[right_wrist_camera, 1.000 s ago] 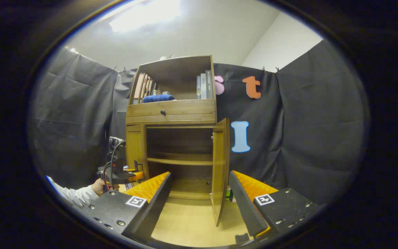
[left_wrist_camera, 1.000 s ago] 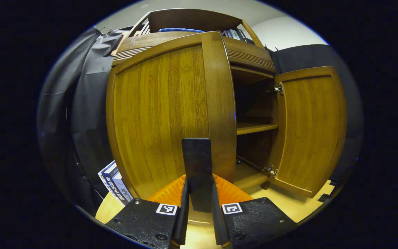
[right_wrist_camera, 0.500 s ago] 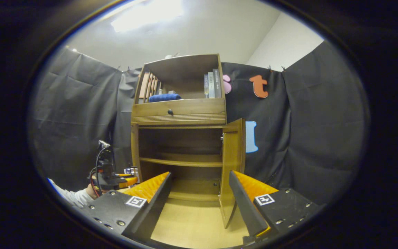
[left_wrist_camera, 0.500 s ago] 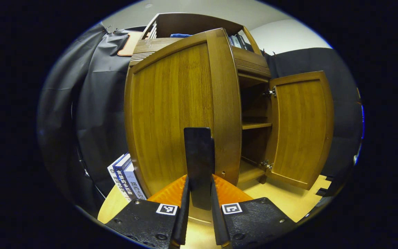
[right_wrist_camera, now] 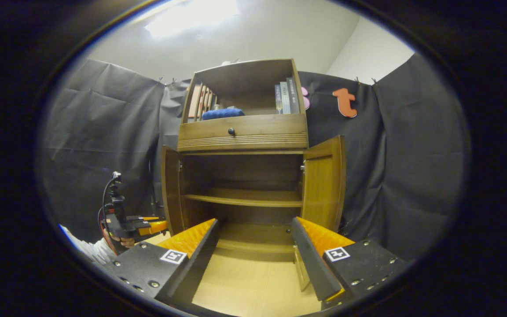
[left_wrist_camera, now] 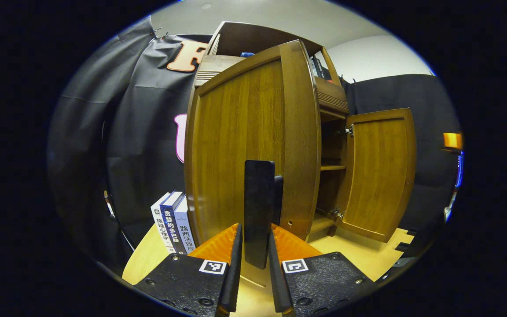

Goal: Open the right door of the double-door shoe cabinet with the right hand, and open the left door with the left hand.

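Both doors of the brown wooden cabinet (right_wrist_camera: 242, 136) stood swung out: the left door (left_wrist_camera: 253, 141), a flat panel with fine upright grain, and the right door (right_wrist_camera: 324, 182), with a bare shelf (right_wrist_camera: 242, 199) between them. The cabinet stood on a pale wood floor (right_wrist_camera: 253, 286) against the black cloth wall. The left gripper (left_wrist_camera: 255, 246) was clenched on the dark upright handle (left_wrist_camera: 259, 198) at the left door's edge, while the right gripper (right_wrist_camera: 253, 229) hung released, jaws wide apart, in front of the cabinet.
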Demonstrator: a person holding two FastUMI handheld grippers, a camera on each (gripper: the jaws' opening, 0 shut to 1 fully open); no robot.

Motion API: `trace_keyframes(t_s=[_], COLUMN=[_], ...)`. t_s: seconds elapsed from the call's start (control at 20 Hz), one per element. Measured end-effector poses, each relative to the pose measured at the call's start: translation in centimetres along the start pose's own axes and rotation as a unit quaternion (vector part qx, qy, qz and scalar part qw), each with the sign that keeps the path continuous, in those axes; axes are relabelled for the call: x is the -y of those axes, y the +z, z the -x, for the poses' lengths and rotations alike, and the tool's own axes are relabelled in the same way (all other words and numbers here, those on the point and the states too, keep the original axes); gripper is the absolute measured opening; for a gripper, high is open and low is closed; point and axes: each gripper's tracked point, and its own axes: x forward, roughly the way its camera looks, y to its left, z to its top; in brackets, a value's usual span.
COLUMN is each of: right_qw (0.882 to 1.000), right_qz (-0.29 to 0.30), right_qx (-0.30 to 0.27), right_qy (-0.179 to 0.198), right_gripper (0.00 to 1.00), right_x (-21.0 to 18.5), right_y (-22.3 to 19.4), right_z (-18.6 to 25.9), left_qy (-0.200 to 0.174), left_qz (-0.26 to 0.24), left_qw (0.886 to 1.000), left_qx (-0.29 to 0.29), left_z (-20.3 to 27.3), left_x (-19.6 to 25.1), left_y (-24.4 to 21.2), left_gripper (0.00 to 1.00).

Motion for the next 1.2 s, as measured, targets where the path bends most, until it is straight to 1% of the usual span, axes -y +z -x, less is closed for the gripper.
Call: trace_keyframes(t_s=[0.15,0.2,0.25,0.3,0.35,0.5,0.55,0.7,0.75,0.8,0.85,0.9,0.95,1.0,1.05,1.1,1.15,1.2], right_qw=[1.0,1.0,1.0,1.0,1.0,0.999,0.999,0.999,0.999,0.999,0.999,0.999,0.999,0.999,0.999,0.999,0.999,0.999], right_qz=[-0.003,-0.005,-0.006,-0.006,-0.008,-0.021,-0.022,-0.02,-0.021,-0.024,-0.027,-0.028,-0.027,-0.025,-0.025,-0.027,-0.03,-0.032], right_qx=[-0.012,-0.018,-0.022,-0.022,-0.02,-0.014,-0.014,-0.016,-0.016,-0.015,-0.012,-0.01,-0.009,-0.008,-0.007,-0.005,-0.002,0.0], right_qy=[0.007,0.013,0.018,0.02,0.022,0.027,0.028,0.03,0.031,0.033,0.034,0.035,0.034,0.033,0.032,0.033,0.036,0.038], right_gripper=[0.98,0.95,0.98,0.98,0.95,0.95,0.98,0.98,0.95,0.98,0.95,0.98,0.95,0.95,0.98,0.98,0.95,0.98], right_x=[-0.7,-0.9,-1.4,-1.5,-1.7,-2.1,-2.3,-2.9,-3.1,-3.5,-3.7,-4.1,-4.2,-4.3,-4.4,-4.6,-4.9,-5.2], right_y=[-1.6,-2.2,-2.5,-2.7,-2.7,-3.4,-3.6,-4.1,-4.1,-4.0,-3.9,-3.7,-3.5,-3.4,-3.2,-3.0,-2.8,-2.7], right_z=[-1.4,-1.9,-2.3,-2.3,-2.4,-2.6,-2.8,-3.4,-3.7,-3.8,-4.0,-4.1,-4.4,-4.5,-4.8,-5.0,-5.1,-5.2], left_qy=[0.007,0.015,0.029,0.052,0.061,0.098,0.094,0.068,0.056,0.039,0.021,0.007,-0.008,-0.022,-0.034,-0.04,-0.039,-0.036], left_qz=[0.009,0.008,0.004,-0.002,-0.01,-0.027,-0.023,-0.018,-0.015,-0.01,-0.019,-0.018,-0.011,-0.004,-0.002,-0.004,-0.005,-0.007], left_qw=[1.0,1.0,1.0,0.999,0.998,0.995,0.995,0.997,0.998,0.999,0.999,1.0,1.0,1.0,0.999,0.999,0.999,0.999], left_qx=[-0.002,-0.001,0.002,0.007,0.009,0.01,0.014,0.012,0.008,0.015,0.017,0.014,0.007,-0.002,-0.002,-0.003,-0.003,-0.006], left_z=[0.0,0.1,0.2,0.2,0.4,2.0,2.1,2.3,2.3,2.4,2.5,2.7,2.6,2.7,2.8,2.7,2.7,2.5], left_x=[-0.3,-0.5,-0.9,-1.5,-1.8,-3.7,-4.4,-5.8,-6.6,-7.3,-8.1,-9.0,-9.7,-10.2,-10.3,-10.3,-10.3,-10.3], left_y=[-0.1,-0.1,0.0,0.1,0.2,0.1,0.4,0.6,0.2,0.4,0.6,0.6,0.4,0.0,0.1,0.1,0.2,0.1], left_gripper=[0.33,0.31,0.32,0.32,0.28,0.17,0.12,0.09,0.07,0.06,0.05,0.06,0.05,0.05,0.06,0.06,0.06,0.07])
